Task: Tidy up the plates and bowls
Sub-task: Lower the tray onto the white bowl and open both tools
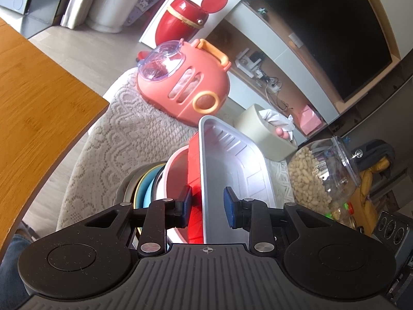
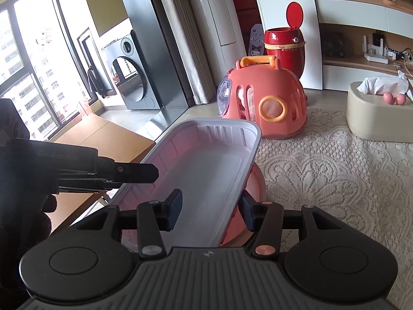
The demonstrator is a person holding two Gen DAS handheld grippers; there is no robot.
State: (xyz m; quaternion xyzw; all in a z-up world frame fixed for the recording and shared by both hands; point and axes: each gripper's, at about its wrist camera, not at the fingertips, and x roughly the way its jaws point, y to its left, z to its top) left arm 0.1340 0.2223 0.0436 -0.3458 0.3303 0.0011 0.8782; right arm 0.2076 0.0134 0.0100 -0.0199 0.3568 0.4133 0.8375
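Both grippers straddle the white tray's rims

The left gripper (image 1: 207,202) and right gripper (image 2: 210,213) both have fingers spread wide across a white tray (image 2: 204,170) wall, seemingly unclamped; a pink bowl (image 1: 178,178) sits under it.

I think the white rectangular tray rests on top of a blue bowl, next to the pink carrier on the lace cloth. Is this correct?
Not quite: the bowl directly under the white rectangular tray is pink, not blue. The right wrist view shows this. The tray does sit near the pink carrier on the lace cloth.
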